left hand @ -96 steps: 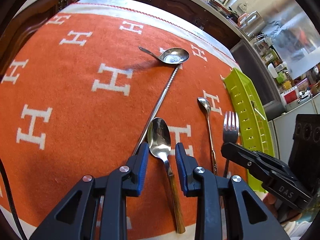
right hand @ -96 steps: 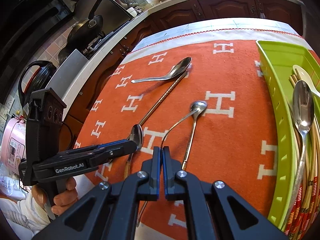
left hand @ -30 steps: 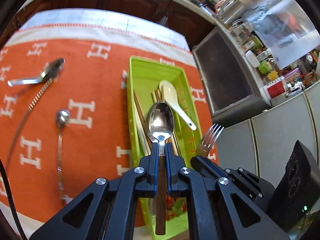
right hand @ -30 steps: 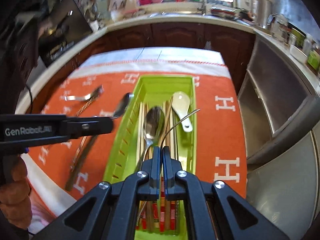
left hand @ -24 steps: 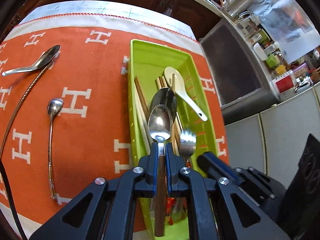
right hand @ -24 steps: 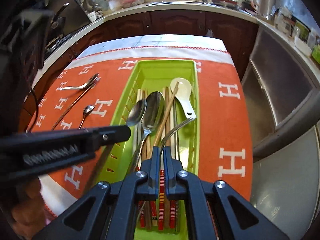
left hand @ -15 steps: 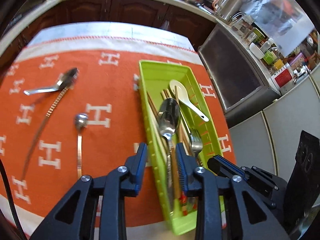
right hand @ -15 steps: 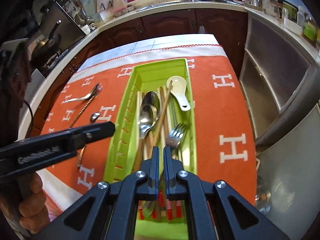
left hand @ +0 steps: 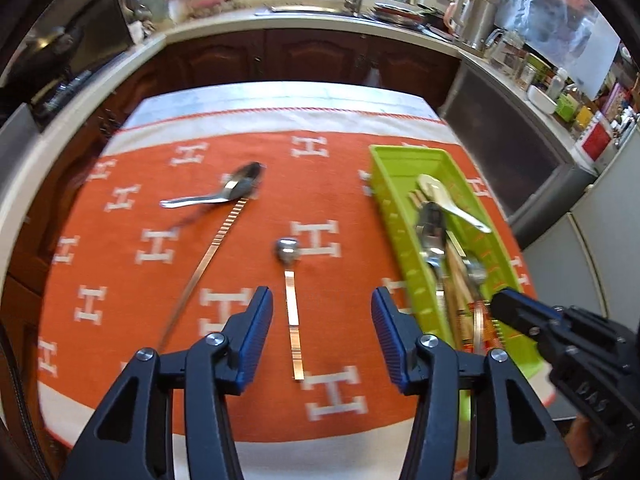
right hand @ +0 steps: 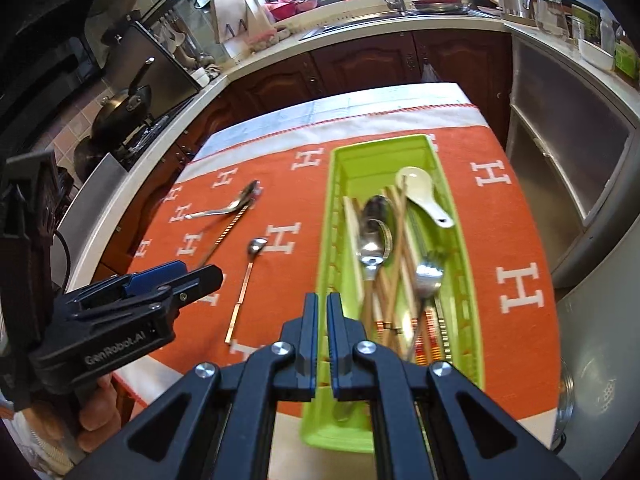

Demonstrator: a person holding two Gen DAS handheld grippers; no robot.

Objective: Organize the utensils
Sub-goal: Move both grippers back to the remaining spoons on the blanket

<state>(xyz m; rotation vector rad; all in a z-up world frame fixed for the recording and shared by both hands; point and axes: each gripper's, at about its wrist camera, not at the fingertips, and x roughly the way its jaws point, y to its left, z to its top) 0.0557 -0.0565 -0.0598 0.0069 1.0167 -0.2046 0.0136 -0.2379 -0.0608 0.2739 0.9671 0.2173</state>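
Note:
A green utensil tray (left hand: 394, 168) (right hand: 340, 168) lies on the right of an orange cloth and holds spoons, a fork (right hand: 429, 276), chopsticks and a white ladle spoon (right hand: 416, 184). On the cloth lie a large metal spoon (left hand: 236, 188) (right hand: 236, 204), a long twisted bar spoon (left hand: 212, 246) and a small copper-handled spoon (left hand: 289, 276) (right hand: 250, 264). My left gripper (left hand: 322, 330) is open and empty above the small spoon's handle. My right gripper (right hand: 322, 320) is nearly shut and empty, above the tray's near left edge.
The orange cloth (left hand: 120, 272) with white H marks covers the table. Dark wooden cabinets and a countertop with a sink (left hand: 304, 10) run behind. A stove with pans (right hand: 128, 108) stands at the left, and steel appliances (right hand: 568, 168) at the right.
Both grippers let go of their spoon and fork into the tray. My left gripper opened wide and swung left over the cloth. My right gripper pulled back and holds nothing.

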